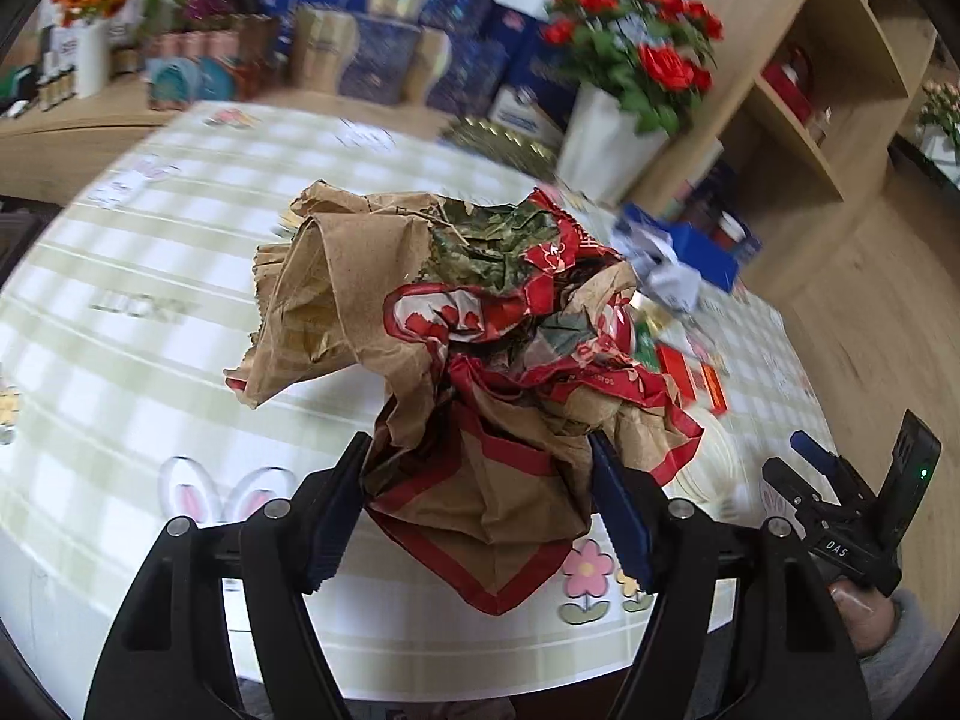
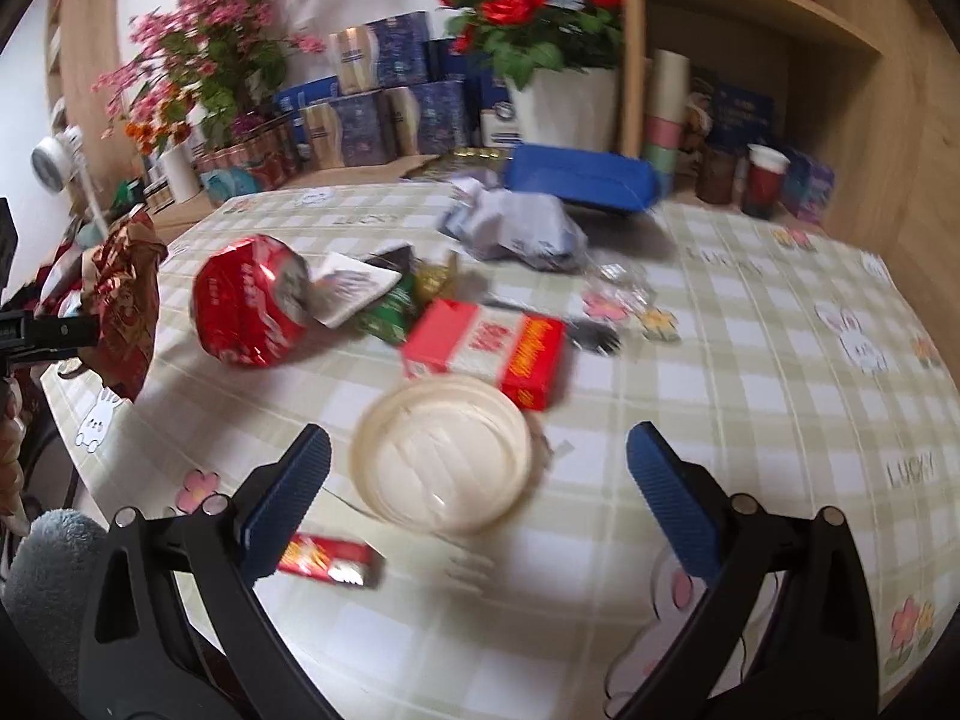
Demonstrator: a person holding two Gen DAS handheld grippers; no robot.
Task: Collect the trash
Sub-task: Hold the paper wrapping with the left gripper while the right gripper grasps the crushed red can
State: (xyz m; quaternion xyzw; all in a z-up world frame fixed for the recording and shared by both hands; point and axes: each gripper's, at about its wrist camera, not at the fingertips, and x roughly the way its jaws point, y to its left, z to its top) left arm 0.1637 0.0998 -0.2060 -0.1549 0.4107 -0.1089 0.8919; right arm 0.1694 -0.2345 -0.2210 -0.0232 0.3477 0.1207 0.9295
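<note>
My left gripper (image 1: 480,498) is shut on a crumpled brown and red paper bag (image 1: 456,324) and holds it above the table's near edge; the bag also shows at the left in the right wrist view (image 2: 123,294). My right gripper (image 2: 477,480) is open and empty, its fingers on either side of a clear round plastic lid (image 2: 444,453) on the checked tablecloth (image 2: 750,372). Past the lid lie a red and white carton (image 2: 486,348), a crushed red can (image 2: 246,300), a green wrapper (image 2: 390,306) and a small red packet (image 2: 330,558). The right gripper (image 1: 840,498) shows at the right in the left wrist view.
A crumpled grey-blue bag (image 2: 516,228) and a blue box (image 2: 579,180) lie at the table's far side. A white pot of red roses (image 2: 558,90), stacked blue boxes (image 2: 384,114) and wooden shelves (image 2: 750,60) stand behind. A plastic fork (image 2: 576,330) lies by the carton.
</note>
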